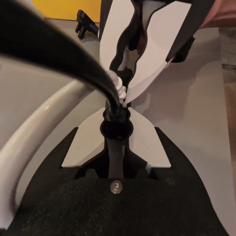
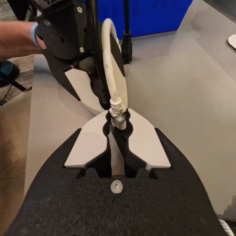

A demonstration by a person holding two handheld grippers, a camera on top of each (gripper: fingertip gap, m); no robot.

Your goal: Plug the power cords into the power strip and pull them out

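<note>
In the left wrist view my left gripper (image 1: 116,111) is shut on a black plug (image 1: 115,127). Its black cord (image 1: 63,57) arcs away to the upper left. My right gripper (image 1: 122,94) comes in from above, tip to tip with the left one, shut on a white plug (image 1: 121,89). In the right wrist view my right gripper (image 2: 118,111) holds the white plug (image 2: 118,120), and its white cord (image 2: 108,63) loops upward. My left gripper (image 2: 106,103) holds the black cord (image 2: 94,38) just behind it. The two plugs touch or nearly touch. No power strip shows.
Both grippers hang over a grey table (image 2: 166,102). A spare black plug (image 1: 84,25) lies by a yellow box (image 1: 66,9). Another black plug (image 2: 126,48) stands before a blue box (image 2: 140,15). A white object (image 2: 232,42) sits at the right edge. A hand (image 2: 15,38) holds the left gripper. The tips of both grippers are at nearly the same place. Both grippers' tips are roughly 35 centimetres from the white object (image 2: 232,42).
</note>
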